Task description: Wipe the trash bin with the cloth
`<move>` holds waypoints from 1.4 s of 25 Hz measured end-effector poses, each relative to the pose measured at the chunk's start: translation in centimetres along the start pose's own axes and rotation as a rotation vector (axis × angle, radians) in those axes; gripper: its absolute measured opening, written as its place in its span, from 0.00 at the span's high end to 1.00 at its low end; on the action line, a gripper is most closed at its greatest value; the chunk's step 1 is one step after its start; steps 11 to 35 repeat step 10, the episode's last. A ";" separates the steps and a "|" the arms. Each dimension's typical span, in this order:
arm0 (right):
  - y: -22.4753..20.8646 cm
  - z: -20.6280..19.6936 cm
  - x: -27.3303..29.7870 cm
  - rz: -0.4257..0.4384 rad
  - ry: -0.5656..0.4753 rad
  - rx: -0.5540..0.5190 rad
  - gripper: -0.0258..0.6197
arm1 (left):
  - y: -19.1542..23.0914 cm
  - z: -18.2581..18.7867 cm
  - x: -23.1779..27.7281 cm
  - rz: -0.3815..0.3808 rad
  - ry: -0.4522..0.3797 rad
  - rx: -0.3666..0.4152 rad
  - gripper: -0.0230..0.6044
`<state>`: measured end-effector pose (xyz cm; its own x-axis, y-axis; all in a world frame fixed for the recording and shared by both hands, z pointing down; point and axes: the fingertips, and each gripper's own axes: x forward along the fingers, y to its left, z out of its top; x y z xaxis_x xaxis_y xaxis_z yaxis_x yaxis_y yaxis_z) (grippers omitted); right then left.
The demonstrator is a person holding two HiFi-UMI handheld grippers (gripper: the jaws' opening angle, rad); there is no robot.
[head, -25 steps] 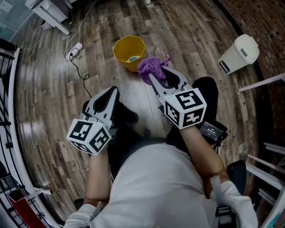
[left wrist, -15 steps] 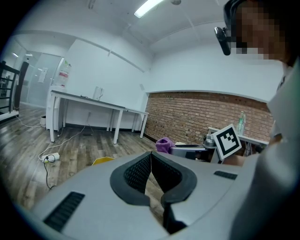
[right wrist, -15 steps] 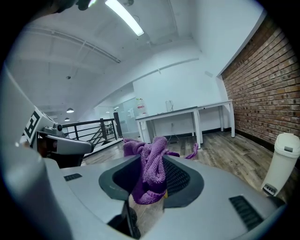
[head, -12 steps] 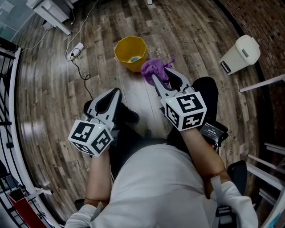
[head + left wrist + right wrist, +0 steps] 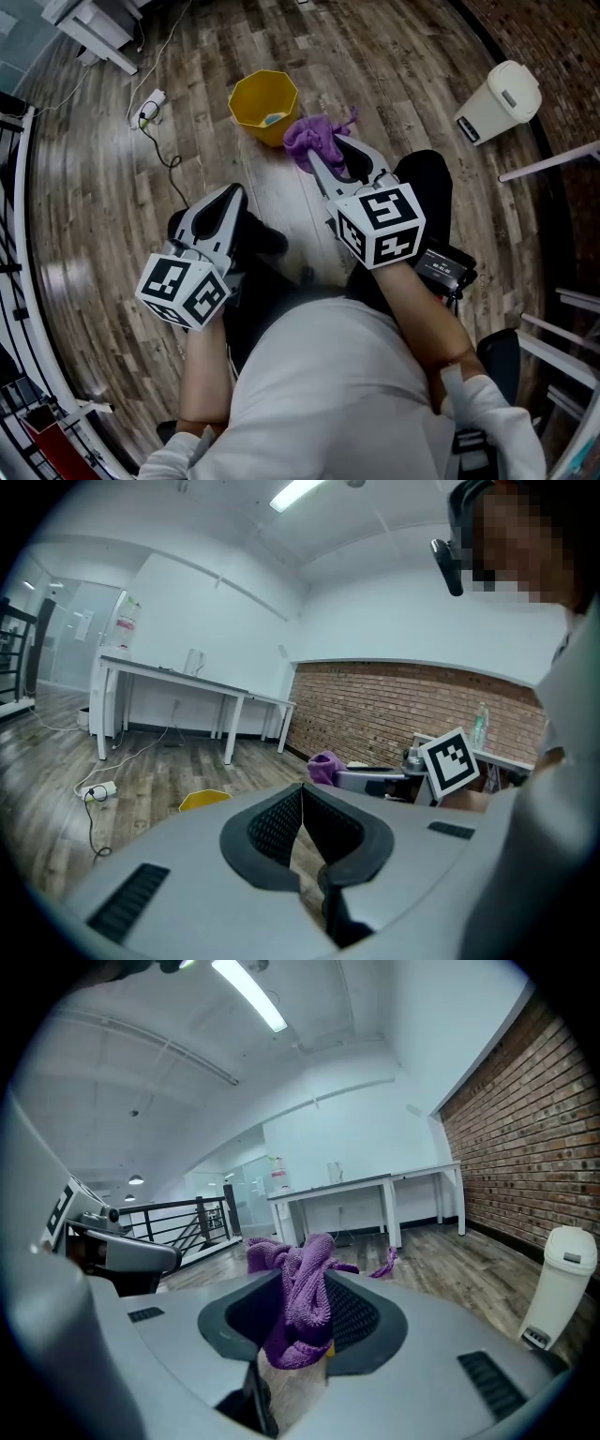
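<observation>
A yellow trash bin (image 5: 263, 105) stands on the wood floor ahead, with something pale blue lying inside it; its rim (image 5: 204, 801) peeks over the left gripper's body in the left gripper view. My right gripper (image 5: 328, 156) is shut on a purple cloth (image 5: 313, 139), bunched just right of the bin. That cloth (image 5: 302, 1299) hangs between the right gripper's jaws in the right gripper view. My left gripper (image 5: 232, 193) is shut on nothing, held lower left of the bin, its pads (image 5: 281, 819) meeting at the tips.
A white lidded bin (image 5: 500, 103) stands at the right by the brick wall, seen too as a white bin (image 5: 558, 1283) in the right gripper view. A power strip and cable (image 5: 150, 108) lie on the floor left of the yellow bin. White tables (image 5: 178, 682) stand behind.
The whole head view has shifted slightly; the bin and cloth sit a little further left and up in the picture. Both grippers keep their grip and relative places.
</observation>
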<state>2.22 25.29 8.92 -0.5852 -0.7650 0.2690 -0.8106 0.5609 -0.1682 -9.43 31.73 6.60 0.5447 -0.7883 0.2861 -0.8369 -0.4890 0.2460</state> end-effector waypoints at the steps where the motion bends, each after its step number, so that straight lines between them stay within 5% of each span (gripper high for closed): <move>1: 0.0 0.0 0.0 0.000 0.001 0.000 0.74 | 0.0 0.0 0.0 0.000 0.001 0.000 0.95; 35: 0.5 -0.2 0.5 0.011 0.009 -0.004 0.74 | 0.3 0.1 -0.3 0.007 0.002 -0.002 0.95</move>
